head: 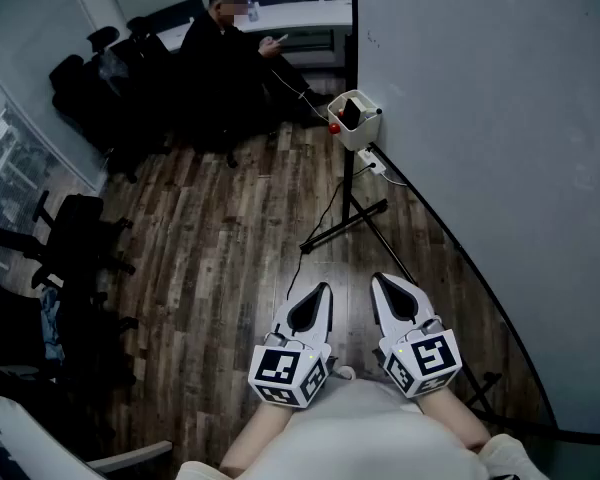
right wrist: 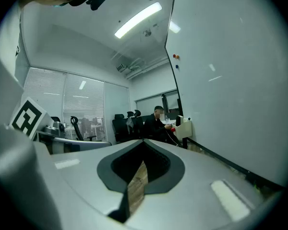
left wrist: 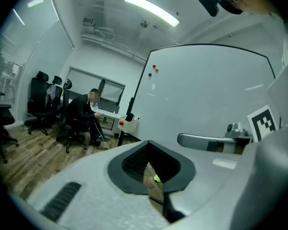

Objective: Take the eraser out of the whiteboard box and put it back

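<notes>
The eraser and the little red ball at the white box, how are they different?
The eraser is black, while the red ball is bright red. The eraser is a bigger, flat block and the red ball is small and round. The eraser stands up inside the white box, but the red ball sits at the box's outer edge. Both are at that box, beside the whiteboard.

I couldn't make out what the dark shape [head: 349, 114] standing in the whiteboard box [head: 358, 128] was; it showed too small. The whiteboard [head: 480, 118] ran off the head view's right edge.
</notes>
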{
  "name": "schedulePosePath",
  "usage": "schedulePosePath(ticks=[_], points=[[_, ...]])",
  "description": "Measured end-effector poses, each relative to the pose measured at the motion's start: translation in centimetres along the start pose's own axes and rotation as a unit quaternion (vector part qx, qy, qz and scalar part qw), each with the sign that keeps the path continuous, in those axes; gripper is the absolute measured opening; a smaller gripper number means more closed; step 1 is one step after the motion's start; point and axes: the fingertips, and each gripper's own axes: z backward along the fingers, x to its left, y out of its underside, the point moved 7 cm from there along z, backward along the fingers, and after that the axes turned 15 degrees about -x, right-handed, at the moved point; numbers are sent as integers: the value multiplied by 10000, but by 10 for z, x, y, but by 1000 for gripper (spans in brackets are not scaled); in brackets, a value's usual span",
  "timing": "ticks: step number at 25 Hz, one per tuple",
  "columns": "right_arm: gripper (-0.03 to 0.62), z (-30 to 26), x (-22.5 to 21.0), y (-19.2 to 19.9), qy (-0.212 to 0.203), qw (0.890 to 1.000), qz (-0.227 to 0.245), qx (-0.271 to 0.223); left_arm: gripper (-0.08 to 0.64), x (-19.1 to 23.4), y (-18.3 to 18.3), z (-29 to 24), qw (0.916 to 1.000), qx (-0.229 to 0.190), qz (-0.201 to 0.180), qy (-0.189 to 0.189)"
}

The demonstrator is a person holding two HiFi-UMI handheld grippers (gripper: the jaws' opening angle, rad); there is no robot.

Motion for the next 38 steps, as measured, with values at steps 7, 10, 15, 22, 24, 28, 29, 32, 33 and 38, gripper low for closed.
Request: schedulePosePath(ticks=[7,10,15,22,24,28,29,32,33,38], points=[[5,17,20,5,-187,9998,55,78,3,-9,1,18,9999,-22,-141,2],[5,18,23,3,-246,9996,102,85,3,-11,-2,19,9999,-33,-162,5],[5,17,23,1,-197,9998,-4,-73,3,-11,-5,21,9998,-54,-206,26],[6,16,24,-2,-289,9995,53,-117,5,-10,-5,22,9996,-64,-265,-37],[6,19,26,-2,-346,9993,85,-105,4,-12,-5,24,9996,-92,-259,-56],[6,22,25,-3,-394,9991,61,-109,5,-16,-5,28,9995,-142,-262,-59],[6,23,25,-4,-405,9991,53,-107,4,-17,-5,29,9995,-140,-261,-72],[6,24,27,-4,-445,9990,42,-87,5,-17,-3,34,9995,-103,-268,-131],[6,24,28,-3,-457,9989,36,-78,3,-16,-3,35,9995,-91,-280,-150],[6,22,31,1,-549,9985,2,11,3,-13,-2,35,9993,-65,-280,-220]])
